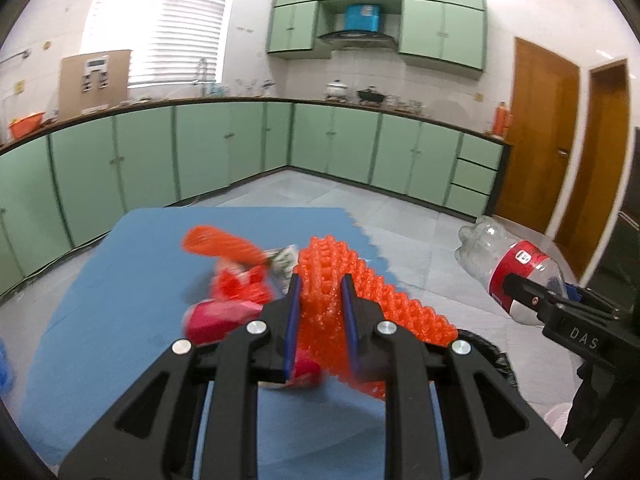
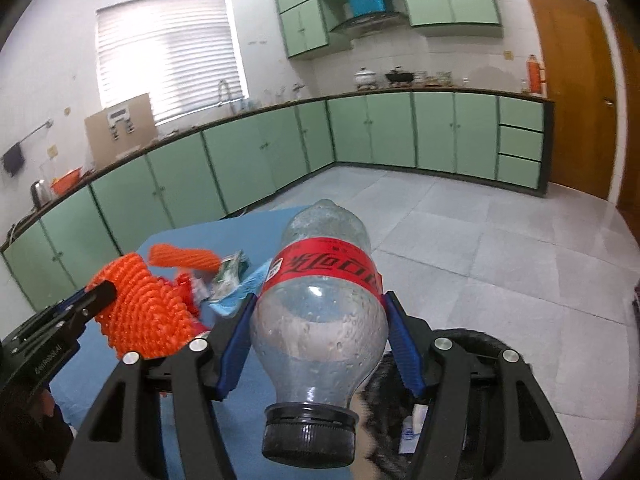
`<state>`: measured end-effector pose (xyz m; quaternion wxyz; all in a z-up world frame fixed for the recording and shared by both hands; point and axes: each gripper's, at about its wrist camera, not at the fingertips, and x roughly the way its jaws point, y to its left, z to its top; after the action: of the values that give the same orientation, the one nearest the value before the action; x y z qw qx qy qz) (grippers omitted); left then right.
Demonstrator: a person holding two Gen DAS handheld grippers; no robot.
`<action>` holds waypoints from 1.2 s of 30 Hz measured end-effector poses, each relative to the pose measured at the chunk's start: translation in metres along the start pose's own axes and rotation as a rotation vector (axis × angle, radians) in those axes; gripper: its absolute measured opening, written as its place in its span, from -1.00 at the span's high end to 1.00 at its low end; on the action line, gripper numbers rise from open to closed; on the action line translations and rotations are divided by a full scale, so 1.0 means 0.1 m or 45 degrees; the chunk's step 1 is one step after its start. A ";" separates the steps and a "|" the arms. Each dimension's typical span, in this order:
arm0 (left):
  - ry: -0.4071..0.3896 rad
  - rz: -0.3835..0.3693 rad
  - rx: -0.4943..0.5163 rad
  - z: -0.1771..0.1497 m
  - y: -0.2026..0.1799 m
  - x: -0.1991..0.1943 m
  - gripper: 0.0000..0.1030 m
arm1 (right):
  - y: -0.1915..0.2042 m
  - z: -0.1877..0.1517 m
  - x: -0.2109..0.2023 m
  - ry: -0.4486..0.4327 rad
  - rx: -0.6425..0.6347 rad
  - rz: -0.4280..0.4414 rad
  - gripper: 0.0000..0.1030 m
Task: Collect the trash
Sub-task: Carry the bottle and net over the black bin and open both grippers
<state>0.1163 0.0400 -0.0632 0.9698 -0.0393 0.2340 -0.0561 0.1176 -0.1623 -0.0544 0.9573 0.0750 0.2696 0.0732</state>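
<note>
My left gripper (image 1: 320, 280) is shut on an orange foam fruit net (image 1: 340, 276) and holds it above the blue table (image 1: 120, 300); the net also shows in the right wrist view (image 2: 148, 308). My right gripper (image 2: 320, 300) is shut on an empty clear plastic bottle (image 2: 320, 320) with a red label and black cap, cap toward the camera. The bottle also shows at the right of the left wrist view (image 1: 508, 264). On the table lie another orange net (image 1: 220, 244), red and pink wrappers (image 1: 224, 304) and a small crumpled carton (image 1: 286, 260).
A black trash bag (image 2: 460, 380) opens below the bottle, at the table's right edge (image 1: 488, 356). Green kitchen cabinets (image 1: 200, 148) line the far walls. Wooden doors (image 1: 536, 132) stand at the right. Grey tiled floor (image 2: 480, 240) lies beyond the table.
</note>
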 end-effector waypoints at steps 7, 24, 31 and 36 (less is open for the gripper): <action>0.013 -0.175 0.076 0.03 -0.67 0.24 0.65 | -0.62 -0.03 -0.22 -0.012 0.079 -0.163 -0.19; 0.217 -0.370 0.268 -0.23 -1.88 1.19 0.33 | -1.76 -0.41 0.21 0.166 0.206 -0.333 -0.22; 0.240 -0.391 0.267 -0.23 -1.94 1.34 -0.17 | -2.02 -0.46 0.17 0.156 0.239 -0.418 -0.52; 0.205 -0.376 0.233 -0.19 -1.83 1.25 -0.18 | -1.98 -0.44 0.09 0.129 0.233 -0.437 -0.60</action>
<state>0.2017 -0.1581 -0.1174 0.9287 0.0198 0.2966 -0.2218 0.1222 -0.3496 -0.1322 0.9302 0.1107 0.3316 -0.1122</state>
